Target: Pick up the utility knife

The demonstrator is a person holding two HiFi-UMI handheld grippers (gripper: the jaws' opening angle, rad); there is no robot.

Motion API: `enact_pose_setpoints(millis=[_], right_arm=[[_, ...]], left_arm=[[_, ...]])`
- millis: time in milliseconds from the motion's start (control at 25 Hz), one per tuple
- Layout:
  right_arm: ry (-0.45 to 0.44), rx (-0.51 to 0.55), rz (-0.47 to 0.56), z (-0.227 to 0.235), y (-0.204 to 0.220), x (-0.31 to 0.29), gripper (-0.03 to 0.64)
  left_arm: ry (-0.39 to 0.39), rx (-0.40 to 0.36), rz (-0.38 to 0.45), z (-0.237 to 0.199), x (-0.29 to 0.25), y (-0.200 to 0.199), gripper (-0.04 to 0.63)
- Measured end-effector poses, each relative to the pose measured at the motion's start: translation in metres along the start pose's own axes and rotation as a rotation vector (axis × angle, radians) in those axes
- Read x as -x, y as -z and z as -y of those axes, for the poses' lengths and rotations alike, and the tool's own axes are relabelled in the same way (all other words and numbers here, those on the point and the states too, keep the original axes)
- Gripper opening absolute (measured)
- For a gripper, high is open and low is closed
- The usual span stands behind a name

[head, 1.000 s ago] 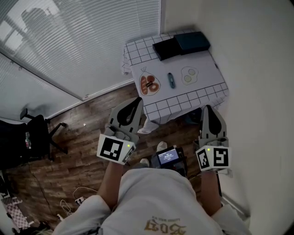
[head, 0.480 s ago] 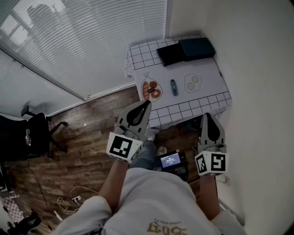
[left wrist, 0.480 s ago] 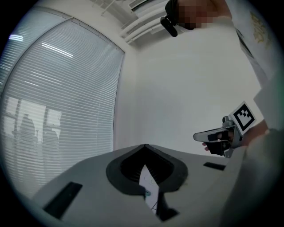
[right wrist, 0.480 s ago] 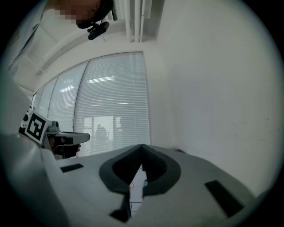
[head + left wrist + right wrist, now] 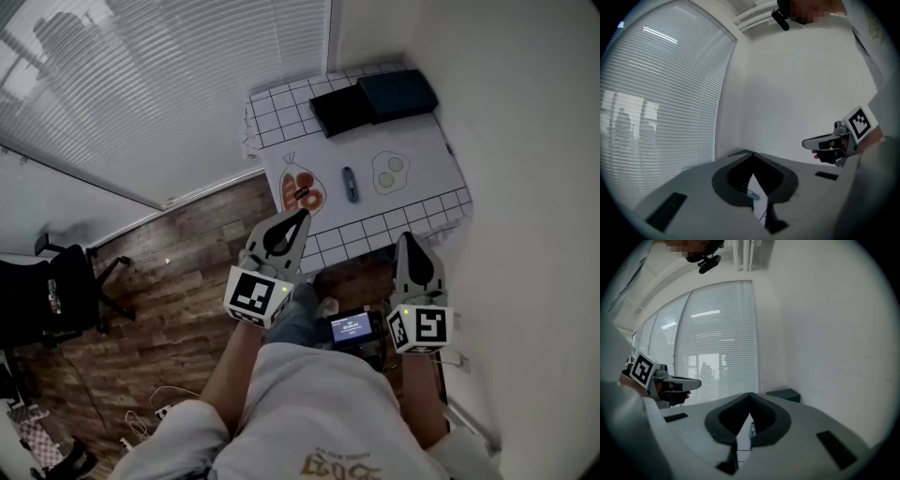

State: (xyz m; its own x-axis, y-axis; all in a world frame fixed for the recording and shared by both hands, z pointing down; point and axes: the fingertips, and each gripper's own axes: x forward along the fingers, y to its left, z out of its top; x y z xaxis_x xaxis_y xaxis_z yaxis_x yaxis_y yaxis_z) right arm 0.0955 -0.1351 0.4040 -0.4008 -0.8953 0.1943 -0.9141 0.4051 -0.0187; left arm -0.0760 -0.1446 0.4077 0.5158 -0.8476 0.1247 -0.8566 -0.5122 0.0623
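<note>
The utility knife, a small blue-grey thing, lies in the middle of the white checked tablecloth, far ahead of both grippers. My left gripper hangs in the air before the table's near edge, shut and empty. My right gripper hangs beside it, also shut and empty. In the left gripper view the knife shows as a sliver through the gap under the closed jaws; in the right gripper view the knife peeks through the same way.
Two dark flat boxes sit at the table's far end. A steak print and an egg print flank the knife. White wall to the right, window blinds to the left, a black chair on the wood floor.
In the head view the left gripper has shifted right and the right gripper has dropped lower and slightly left. Both stay shut, and the knife has not moved on the cloth.
</note>
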Motion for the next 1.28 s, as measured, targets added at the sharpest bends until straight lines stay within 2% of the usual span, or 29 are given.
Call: enact_pose_setpoints(millis=[280, 800, 1000, 1200, 1280], right_arm=[[0.004, 0.021, -0.088, 0.006, 0.033, -0.043, 0.007], [0.112, -0.03, -0.214, 0.036, 0.083, -0.084, 0.006], [0.132, -0.08, -0.24, 0.043, 0.097, -0.092, 0.008], [0.143, -0.078, -0.28, 0.047, 0.112, -0.092, 0.006], [0.15, -0.084, -0.287, 0.051, 0.118, -0.095, 0.007]], left_arm=[[0.053, -0.012, -0.123, -0.019, -0.034, 0.041, 0.008], [0.187, 0.002, -0.345, -0.028, -0.111, 0.116, 0.008], [0.322, -0.125, -0.421, -0.014, -0.135, 0.145, 0.011], [0.433, -0.129, -0.49, -0.006, -0.156, 0.169, 0.094], [0.478, -0.177, -0.51, -0.003, -0.163, 0.18, 0.106]])
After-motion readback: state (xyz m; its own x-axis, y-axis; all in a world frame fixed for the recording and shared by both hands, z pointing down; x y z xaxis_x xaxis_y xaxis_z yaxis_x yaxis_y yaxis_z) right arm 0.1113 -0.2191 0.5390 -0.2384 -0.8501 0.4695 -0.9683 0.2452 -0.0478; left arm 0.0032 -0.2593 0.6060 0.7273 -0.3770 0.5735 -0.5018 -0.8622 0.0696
